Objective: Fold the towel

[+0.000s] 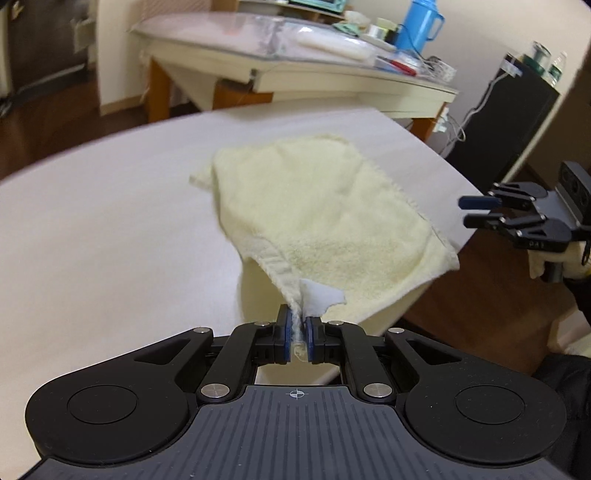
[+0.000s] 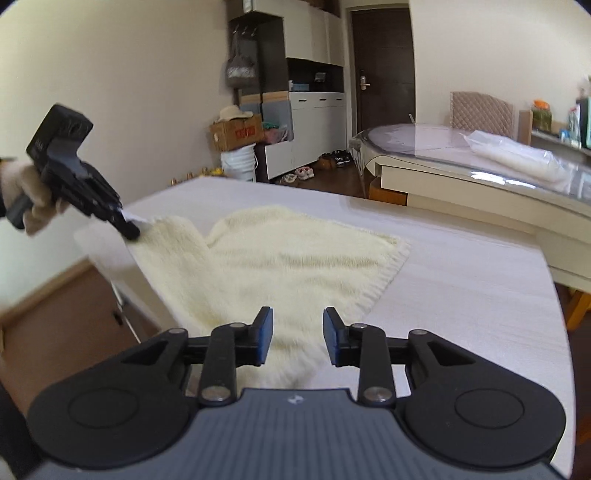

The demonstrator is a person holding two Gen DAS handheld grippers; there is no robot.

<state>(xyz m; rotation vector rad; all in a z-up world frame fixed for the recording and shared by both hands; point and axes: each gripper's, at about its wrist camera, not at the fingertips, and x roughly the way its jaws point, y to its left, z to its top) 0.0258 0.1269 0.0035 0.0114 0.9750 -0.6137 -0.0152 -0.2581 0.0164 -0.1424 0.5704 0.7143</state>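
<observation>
Evenly lit, soft and fairly bright, with no hard shadows on the table (image 1: 92,229). Strong fisheye bending toward the edges; black corners in the right wrist view. Motion blur on the towel (image 1: 314,206) ahead of the left hand-held gripper (image 1: 297,332), and along the table edge. Faint glare on the glass-topped table (image 2: 480,155) behind.

Premises are presenting as a lived-in home: shoes (image 2: 334,159) lying beside cabinets (image 2: 317,122), blue thermos (image 1: 419,24) standing (on cluttered side table (image 1: 295,74)).
</observation>
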